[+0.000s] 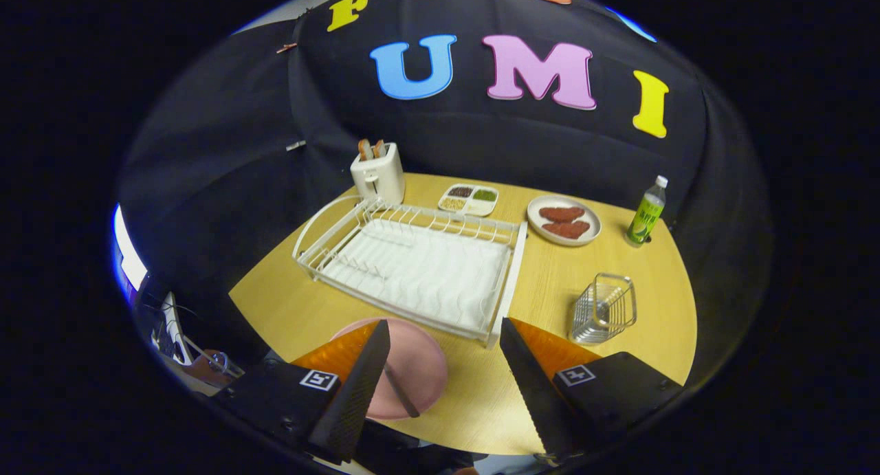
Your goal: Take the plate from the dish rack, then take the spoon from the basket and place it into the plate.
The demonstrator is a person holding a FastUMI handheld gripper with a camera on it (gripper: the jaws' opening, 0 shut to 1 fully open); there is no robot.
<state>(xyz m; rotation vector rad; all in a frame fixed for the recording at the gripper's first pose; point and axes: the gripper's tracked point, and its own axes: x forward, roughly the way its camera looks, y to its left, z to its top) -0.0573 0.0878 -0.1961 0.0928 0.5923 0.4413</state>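
Judging from the spoon (401,391) lying in the pink plate (419,365) beside the empty rack (412,269), the task looks finished, and the gripper (445,337), fingers wide apart and holding nothing, only needs to back away.

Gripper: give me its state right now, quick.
Gripper: open, fingers spread wide and holding nothing; pink plate with the spoon on it lies by one finger.
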